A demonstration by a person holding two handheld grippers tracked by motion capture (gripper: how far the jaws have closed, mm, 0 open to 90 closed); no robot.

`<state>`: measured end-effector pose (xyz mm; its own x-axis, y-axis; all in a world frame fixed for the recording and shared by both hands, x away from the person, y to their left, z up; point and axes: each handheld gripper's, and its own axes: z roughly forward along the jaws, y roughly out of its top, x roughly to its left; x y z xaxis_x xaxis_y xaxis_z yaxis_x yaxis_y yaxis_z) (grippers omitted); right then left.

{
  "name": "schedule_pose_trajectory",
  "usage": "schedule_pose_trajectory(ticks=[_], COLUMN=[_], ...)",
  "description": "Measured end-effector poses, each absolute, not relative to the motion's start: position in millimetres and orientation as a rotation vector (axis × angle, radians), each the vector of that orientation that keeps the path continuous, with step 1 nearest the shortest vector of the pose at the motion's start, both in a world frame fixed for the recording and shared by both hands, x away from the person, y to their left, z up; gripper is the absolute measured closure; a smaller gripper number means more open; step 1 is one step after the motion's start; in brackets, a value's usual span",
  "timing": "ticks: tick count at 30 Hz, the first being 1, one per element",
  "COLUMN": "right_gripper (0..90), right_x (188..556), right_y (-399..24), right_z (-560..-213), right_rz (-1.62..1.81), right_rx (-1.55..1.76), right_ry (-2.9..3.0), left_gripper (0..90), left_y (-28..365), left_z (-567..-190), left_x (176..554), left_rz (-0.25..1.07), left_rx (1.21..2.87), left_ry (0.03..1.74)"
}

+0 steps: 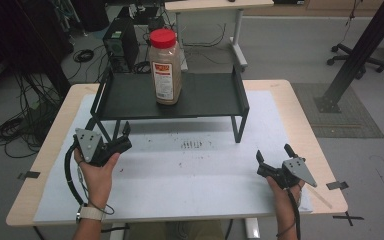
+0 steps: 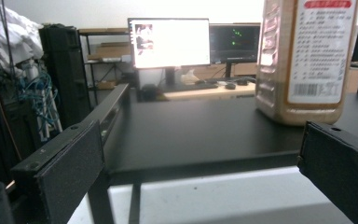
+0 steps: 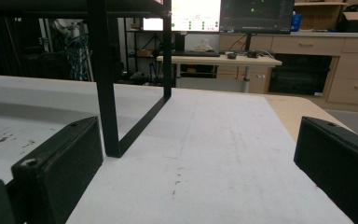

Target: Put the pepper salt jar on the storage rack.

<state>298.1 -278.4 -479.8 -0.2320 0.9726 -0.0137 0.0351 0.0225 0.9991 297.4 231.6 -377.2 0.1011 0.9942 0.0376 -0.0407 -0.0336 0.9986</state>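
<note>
Grey floor (image 1: 290,45), tangled cables (image 1: 10,130), lit monitors (image 2: 168,43) behind.

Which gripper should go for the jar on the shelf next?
Left, probably. The left gripper sits open at the shelf's front left corner, and its own view looks across the shelf top straight at the jar. The right gripper, also open, is low near the table's right edge, farther away.

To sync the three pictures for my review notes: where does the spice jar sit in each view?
High view: the jar stands upright at top centre, on the black shelf.
Left gripper view: the jar is at upper right, its top cut off by the frame, on the shelf.
Right gripper view: the jar is outside this frame.
Shared landmark: the shelf; its right leg rises at left centre of the right gripper view.
</note>
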Motion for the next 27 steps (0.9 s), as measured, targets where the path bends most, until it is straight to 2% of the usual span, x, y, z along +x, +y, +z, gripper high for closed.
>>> schedule_pose_trajectory(ticks=[12,27], right_gripper=[1.3,1.3], right_x=[298.0,298.0], right_y=[-278.2,-278.0], right_z=[-479.8,-479.8], right_rz=[1.346,1.343], right_rx=[1.098,1.096], right_ry=[1.418,1.421], left_gripper=[0.8,0.2], left_y=[261.4,267.2], left_z=[-412.5,-443.2], left_x=[284.9,285.1], left_rz=[1.198,1.180], left_rx=[1.239,1.292], left_ry=[1.162,1.215])
